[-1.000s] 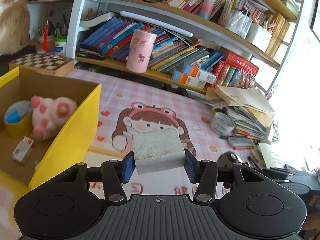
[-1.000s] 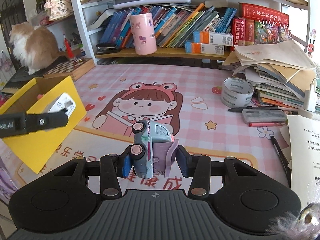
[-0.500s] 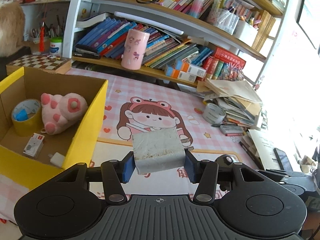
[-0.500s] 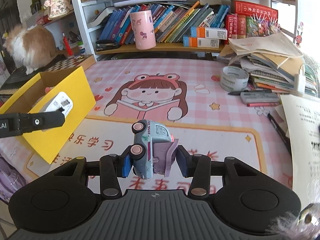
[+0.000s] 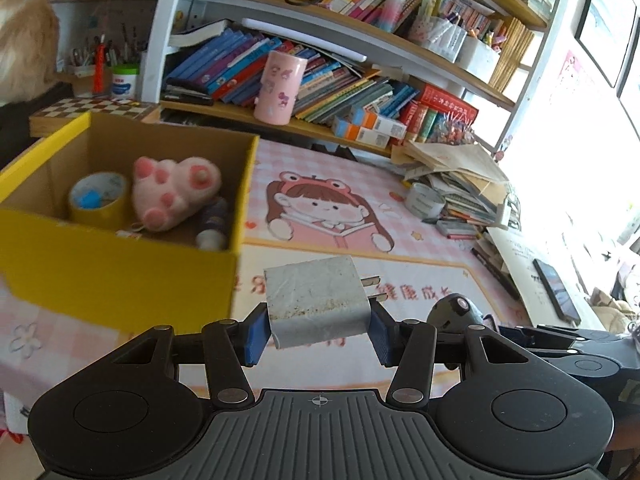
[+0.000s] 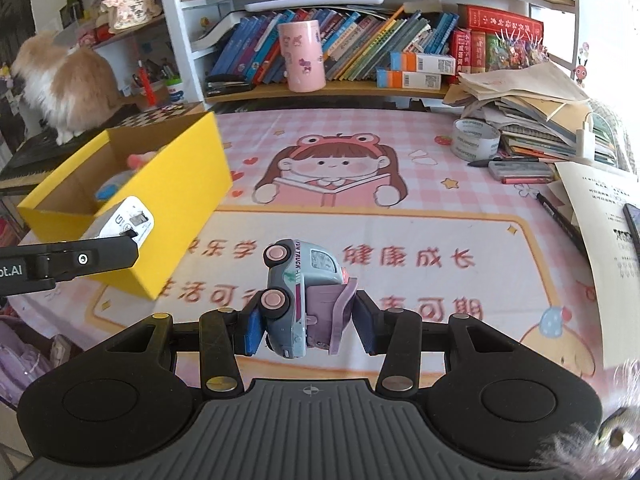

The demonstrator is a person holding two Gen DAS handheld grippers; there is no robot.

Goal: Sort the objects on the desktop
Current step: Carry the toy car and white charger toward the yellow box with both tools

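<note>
Charger [image 5: 316, 300]: one, white, scuffed block, clamped between left gripper [image 5: 318, 332] pads, held just right of yellow box [image 5: 120, 280]; two prongs pointed right, long axis across jaws. Toy truck [image 6: 304, 300]: one, pale blue, pink wheels, tipped on side, nose up, pinched in right gripper [image 6: 306, 330], right of box. Inside box: one tape roll [image 5: 98, 200], one pink plush [image 5: 172, 192], one small bottle [image 5: 212, 224].

A pink cup [image 6: 302, 56] is seen on the lower shelf, ahead of the gripper, before slanted books [image 6: 360, 46]. A furry animal [image 6: 60, 80] is placed far left; stacked papers [image 6: 532, 108] are heaped far right.
</note>
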